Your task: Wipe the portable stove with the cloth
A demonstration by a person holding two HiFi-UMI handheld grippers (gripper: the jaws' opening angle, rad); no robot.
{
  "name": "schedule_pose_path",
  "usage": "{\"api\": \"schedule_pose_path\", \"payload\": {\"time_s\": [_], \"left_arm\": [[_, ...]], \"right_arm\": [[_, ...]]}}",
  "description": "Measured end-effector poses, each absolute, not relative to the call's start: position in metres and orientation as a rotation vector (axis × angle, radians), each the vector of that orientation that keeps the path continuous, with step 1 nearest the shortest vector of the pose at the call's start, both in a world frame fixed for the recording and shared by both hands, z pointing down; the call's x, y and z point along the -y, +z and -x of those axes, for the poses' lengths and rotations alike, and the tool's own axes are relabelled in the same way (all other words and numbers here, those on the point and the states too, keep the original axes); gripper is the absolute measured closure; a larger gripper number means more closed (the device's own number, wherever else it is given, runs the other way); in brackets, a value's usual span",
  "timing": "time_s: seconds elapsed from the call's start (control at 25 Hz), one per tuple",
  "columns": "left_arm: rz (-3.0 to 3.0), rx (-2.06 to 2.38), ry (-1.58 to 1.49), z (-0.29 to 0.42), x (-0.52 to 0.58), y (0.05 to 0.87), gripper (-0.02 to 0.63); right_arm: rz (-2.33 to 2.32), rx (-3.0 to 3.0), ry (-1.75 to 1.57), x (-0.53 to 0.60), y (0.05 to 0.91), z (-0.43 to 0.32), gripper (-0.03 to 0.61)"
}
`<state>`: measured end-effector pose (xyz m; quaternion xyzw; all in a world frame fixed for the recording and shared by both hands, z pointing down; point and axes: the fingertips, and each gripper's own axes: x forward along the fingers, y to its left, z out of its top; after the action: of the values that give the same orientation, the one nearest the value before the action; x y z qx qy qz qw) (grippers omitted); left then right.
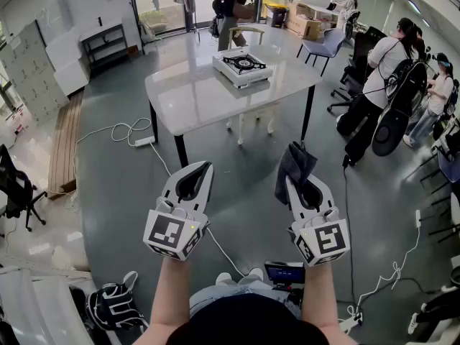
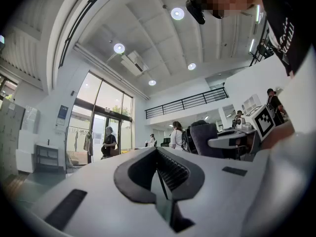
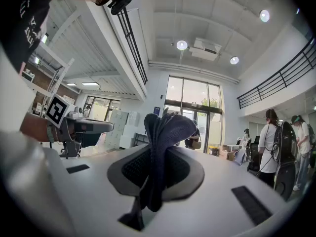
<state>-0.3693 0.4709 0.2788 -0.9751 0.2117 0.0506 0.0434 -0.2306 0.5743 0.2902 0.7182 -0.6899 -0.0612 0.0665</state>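
Note:
The portable stove (image 1: 242, 65), white with a black burner, sits on the far right part of a white table (image 1: 187, 95). Both grippers are held up well short of the table, tilted upward. My right gripper (image 1: 297, 175) is shut on a dark blue-grey cloth (image 1: 293, 166), which sticks up in folds between its jaws (image 3: 163, 137). My left gripper (image 1: 197, 175) is shut with nothing in it (image 2: 158, 169).
A white cable and power strip (image 1: 144, 141) lie on the grey floor left of the table. Several people (image 1: 384, 70) with office chairs stand at the right; another person (image 1: 231, 6) stands behind the table. A bag (image 1: 115, 306) lies near my feet.

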Motion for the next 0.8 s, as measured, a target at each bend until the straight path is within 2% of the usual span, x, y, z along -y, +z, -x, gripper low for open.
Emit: {"api": "schedule_pose_path", "payload": {"time_s": [0.52,0.8], "left_arm": [[3.004,-0.711,0.192,0.402,-0.435,0.284,0.603],[3.013,-0.714,0.181,0.391,-0.412,0.290,0.603]], "right_arm": [[-2.170,2.047,-0.170,-0.550,0.295,0.254,0.514],[-2.175,2.061,-0.160,-0.526,0.297,0.243,0.515]]}}
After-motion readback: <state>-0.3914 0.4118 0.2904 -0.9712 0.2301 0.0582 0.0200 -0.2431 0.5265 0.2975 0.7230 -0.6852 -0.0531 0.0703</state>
